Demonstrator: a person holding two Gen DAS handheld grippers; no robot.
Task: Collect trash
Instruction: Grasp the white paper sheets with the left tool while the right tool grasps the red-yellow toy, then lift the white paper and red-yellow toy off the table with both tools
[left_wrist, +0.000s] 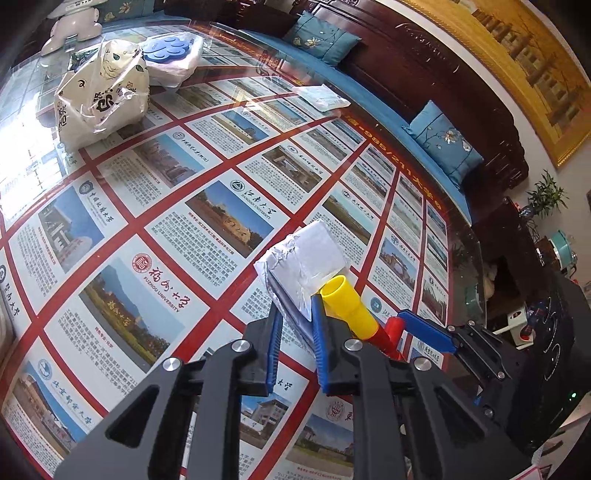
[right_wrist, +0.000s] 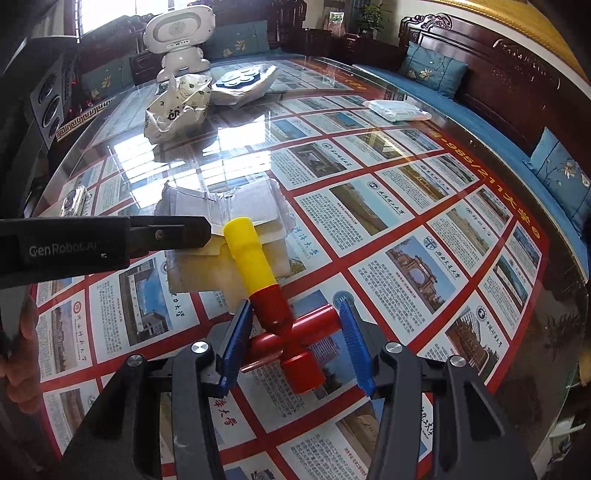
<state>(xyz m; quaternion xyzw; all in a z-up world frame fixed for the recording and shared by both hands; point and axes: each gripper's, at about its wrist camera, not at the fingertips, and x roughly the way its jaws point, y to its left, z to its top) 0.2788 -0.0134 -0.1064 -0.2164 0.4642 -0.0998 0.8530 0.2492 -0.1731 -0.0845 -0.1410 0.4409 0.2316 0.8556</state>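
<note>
The left gripper (left_wrist: 297, 332) is clamped on a crumpled silver wrapper (left_wrist: 303, 258), held above the table (left_wrist: 147, 206) near its right edge. The right gripper (right_wrist: 295, 332) is clamped on a red-and-yellow plastic toy (right_wrist: 273, 295), its yellow end touching the wrapper.

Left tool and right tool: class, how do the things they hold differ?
The left tool grips a crumpled silver-white wrapper; the right tool grips a red-and-yellow tube piece. The wrapper is flat, thin and creased; the tube piece is rigid, round and cross-shaped. Shared: both are clamped over the glass table.
</note>
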